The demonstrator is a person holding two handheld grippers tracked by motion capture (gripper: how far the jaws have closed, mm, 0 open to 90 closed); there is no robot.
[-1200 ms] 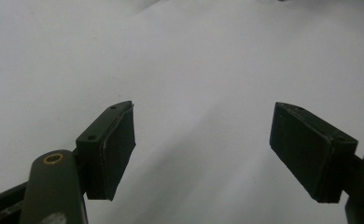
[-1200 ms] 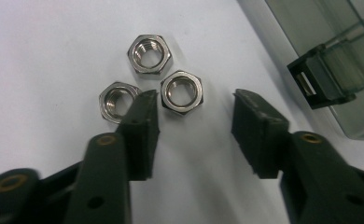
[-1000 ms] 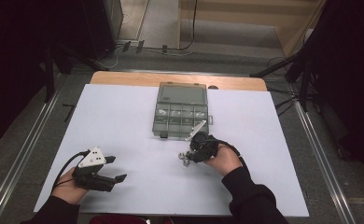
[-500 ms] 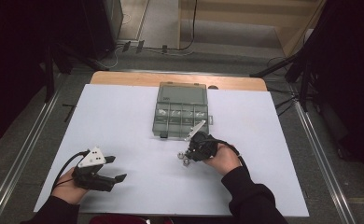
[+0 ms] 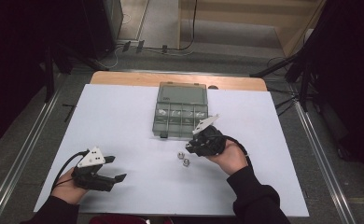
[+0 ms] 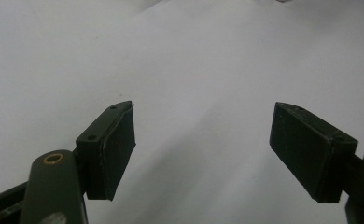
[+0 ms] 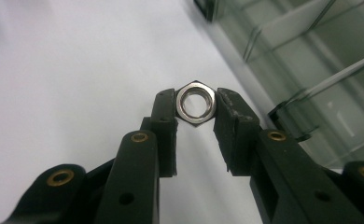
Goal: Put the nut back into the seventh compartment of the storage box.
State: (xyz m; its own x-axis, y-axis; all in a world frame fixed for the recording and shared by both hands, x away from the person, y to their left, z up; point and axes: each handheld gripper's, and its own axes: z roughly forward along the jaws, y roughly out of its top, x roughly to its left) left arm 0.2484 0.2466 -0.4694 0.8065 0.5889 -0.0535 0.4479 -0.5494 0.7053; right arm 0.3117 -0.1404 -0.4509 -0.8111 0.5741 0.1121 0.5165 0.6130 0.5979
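Steel nut (image 7: 196, 102) sits pinched in right gripper (image 7: 196, 109), far face hidden.

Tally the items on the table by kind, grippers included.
Hex nuts: 2 (one loose on the sheet, one in the right gripper)
Compartment box: 1
Grippers: 2 (left gripper open)
Total: 5

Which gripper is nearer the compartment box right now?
Right. The right gripper sits just off the compartment box's near edge, shut on a nut. The left gripper rests open near the table's front-left corner.
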